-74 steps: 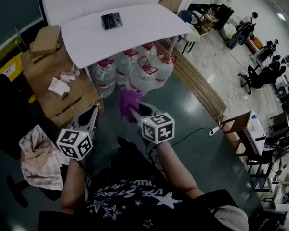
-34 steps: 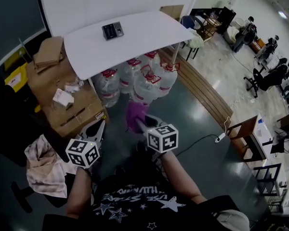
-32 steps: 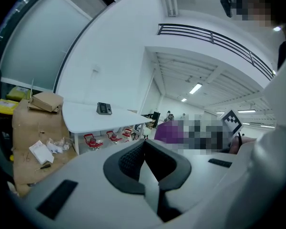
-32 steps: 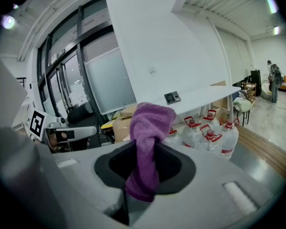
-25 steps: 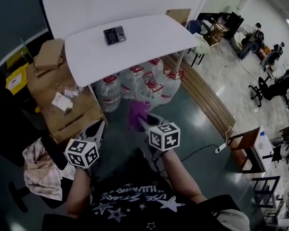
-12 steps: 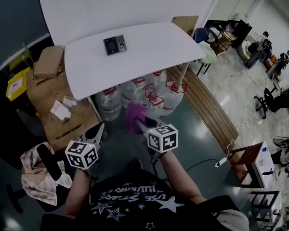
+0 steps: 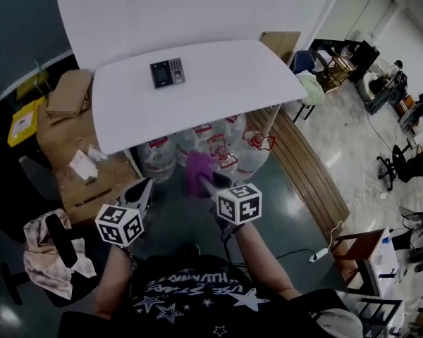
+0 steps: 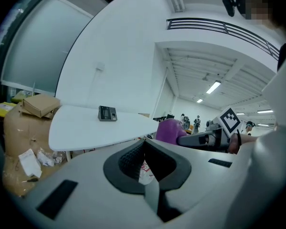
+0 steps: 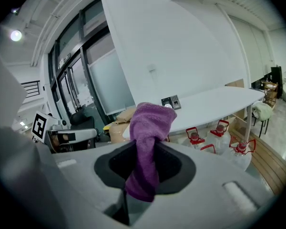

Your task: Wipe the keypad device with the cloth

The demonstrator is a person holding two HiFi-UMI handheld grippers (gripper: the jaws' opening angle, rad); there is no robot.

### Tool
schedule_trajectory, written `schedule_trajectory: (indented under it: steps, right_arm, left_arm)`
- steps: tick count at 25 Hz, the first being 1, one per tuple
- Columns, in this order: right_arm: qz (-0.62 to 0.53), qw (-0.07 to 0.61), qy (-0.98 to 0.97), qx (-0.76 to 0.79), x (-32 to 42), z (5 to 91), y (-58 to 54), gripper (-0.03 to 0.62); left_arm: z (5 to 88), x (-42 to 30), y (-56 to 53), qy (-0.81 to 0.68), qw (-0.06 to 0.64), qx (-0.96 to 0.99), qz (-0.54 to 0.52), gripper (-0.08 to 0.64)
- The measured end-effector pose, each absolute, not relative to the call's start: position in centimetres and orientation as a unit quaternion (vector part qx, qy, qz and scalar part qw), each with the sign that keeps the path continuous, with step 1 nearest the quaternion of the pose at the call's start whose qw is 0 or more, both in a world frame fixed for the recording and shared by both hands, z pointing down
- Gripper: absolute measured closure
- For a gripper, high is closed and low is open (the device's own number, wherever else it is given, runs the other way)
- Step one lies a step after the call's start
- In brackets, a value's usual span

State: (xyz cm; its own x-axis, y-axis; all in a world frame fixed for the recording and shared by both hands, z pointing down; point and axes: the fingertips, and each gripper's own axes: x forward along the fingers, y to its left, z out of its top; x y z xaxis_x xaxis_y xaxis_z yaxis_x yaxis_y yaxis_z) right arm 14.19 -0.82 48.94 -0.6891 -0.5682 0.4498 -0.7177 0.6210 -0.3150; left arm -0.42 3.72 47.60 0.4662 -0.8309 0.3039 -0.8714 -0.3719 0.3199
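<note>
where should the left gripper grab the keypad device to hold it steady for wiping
Probably its two opposite side edges, coming down from above. The keypad device lies flat on the white table, so only its thin edges offer purchase; the left gripper, now shut and empty, must open first.

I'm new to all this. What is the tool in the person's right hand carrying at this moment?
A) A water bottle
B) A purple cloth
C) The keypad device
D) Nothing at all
B: in the right gripper view the purple cloth is pinched in the right gripper, while the keypad device lies apart on the white table.
</note>
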Motion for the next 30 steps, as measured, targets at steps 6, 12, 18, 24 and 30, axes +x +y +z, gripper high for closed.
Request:
schedule_trajectory:
  steps: [6, 12, 18, 24, 30]
  right_arm:
    - [0.257, 0.156, -0.887, 0.35, 15.2, 50.0, -2.7, 0.494]
    - [0.27, 0.157, -0.883, 0.351, 15.1, 51.0, -4.0, 0.494]
    - [0.271, 0.163, -0.877, 0.363, 14.1, 51.5, -6.5, 0.494]
    - [0.251, 0.17, -0.877, 0.372, 12.4, 50.1, -11.6, 0.494]
    - [0.242, 0.176, -0.876, 0.377, 9.2, 49.4, -16.6, 0.494]
  left_arm:
    - [47.9, 0.3, 2.6, -0.53, 0.227, 0.815, 0.05, 0.551]
    - [48.2, -0.3, 0.9, -0.531, 0.228, 0.814, 0.055, 0.551]
    - [48.8, -1.7, -2.2, -0.522, 0.234, 0.819, 0.048, 0.552]
    - [48.4, -4.0, -7.5, -0.513, 0.232, 0.825, 0.04, 0.551]
    - [48.4, -7.1, -12.2, -0.507, 0.231, 0.829, 0.042, 0.551]
